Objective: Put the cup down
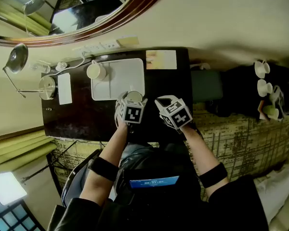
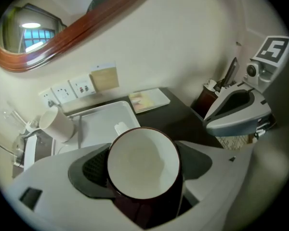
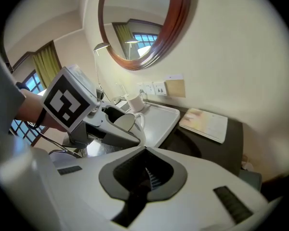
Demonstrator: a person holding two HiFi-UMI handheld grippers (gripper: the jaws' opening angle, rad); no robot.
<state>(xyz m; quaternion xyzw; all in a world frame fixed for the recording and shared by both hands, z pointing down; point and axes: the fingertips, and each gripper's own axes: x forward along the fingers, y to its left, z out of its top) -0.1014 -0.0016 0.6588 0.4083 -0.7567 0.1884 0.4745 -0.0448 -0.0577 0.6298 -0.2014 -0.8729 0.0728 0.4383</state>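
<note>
Dark desk (image 1: 169,88) pushed against the wall, far edge under an oval wood-framed mirror (image 1: 116,17).

White tray (image 1: 131,71) at the desk's far edge, roughly mid-length. Bare apart from a white mug (image 1: 95,71) in its far left corner.

Left gripper (image 1: 131,105) over the tray's near edge, angled steeply down. Jaws spread wide and clamped on the cup (image 2: 143,163), pads pressing both sides of it. Dark outside, white inside, mouth up, empty. Positioned above the tray's near edge; can't tell whether the base touches the tray.

Right gripper (image 3: 145,153) just beside the left one, over the desk's near edge, to the right of the tray. Jaws fully closed, nothing between them.

Booklet (image 1: 161,59) flat in the desk's far right corner, just beside the tray's right edge.

White card (image 1: 64,88) flat toward the desk's left edge, apart from the tray.

Gooseneck lamp (image 1: 17,57) at the desk's left end, head tilted.

Row of wall sockets (image 1: 101,47) just above the desk's far edge, behind the tray.
</note>
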